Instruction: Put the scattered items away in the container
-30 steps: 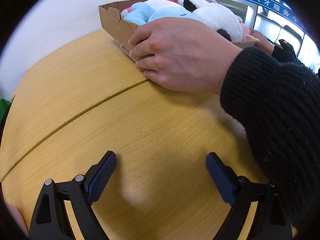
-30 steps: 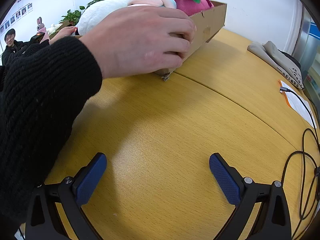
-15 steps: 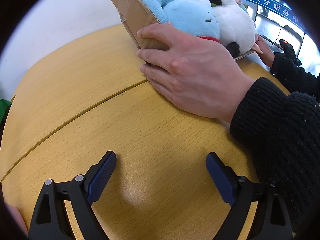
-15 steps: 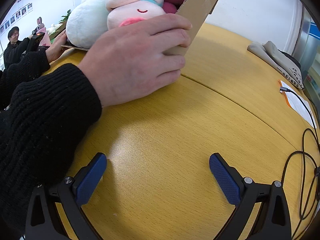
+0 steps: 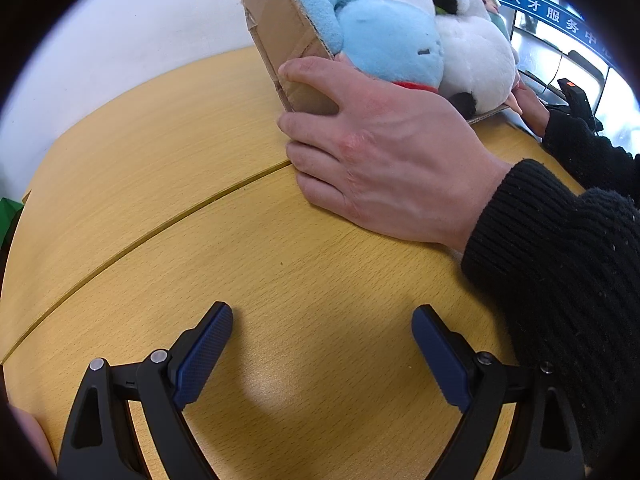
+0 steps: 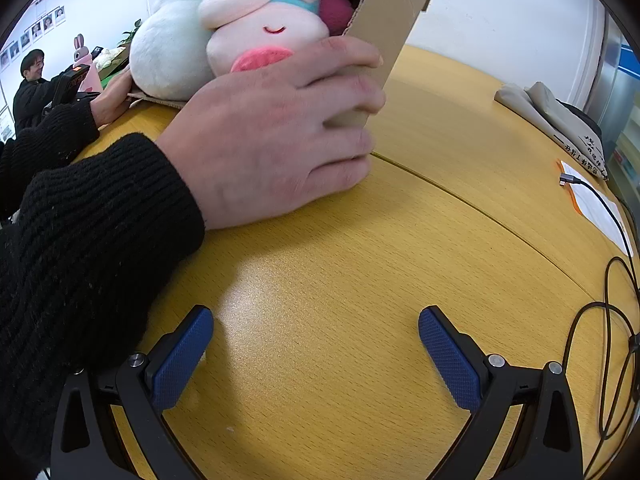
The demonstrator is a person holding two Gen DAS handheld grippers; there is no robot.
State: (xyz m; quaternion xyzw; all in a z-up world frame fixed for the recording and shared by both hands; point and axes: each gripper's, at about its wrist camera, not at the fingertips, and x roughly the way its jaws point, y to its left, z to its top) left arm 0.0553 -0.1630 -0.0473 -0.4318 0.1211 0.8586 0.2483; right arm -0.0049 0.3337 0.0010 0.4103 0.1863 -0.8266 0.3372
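Cardboard, the brown open box (image 5: 280,24) is tipped steeply by two bare hands (image 5: 384,148), packed with a blue plush (image 5: 384,40) and white plush (image 5: 476,52). Beneath it, left gripper (image 5: 322,352) and right gripper (image 6: 316,354) sit wide, empty. Toys may spill onto the yellow wooden table (image 5: 160,184).

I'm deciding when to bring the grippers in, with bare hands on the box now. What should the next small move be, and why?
Probably hold both grippers where they are. The cardboard box is tipped steeply toward the cameras with a bare hand gripping its near wall, and the plush toys bulge at its open side. The left gripper and right gripper are open, with only bare table between their fingers.
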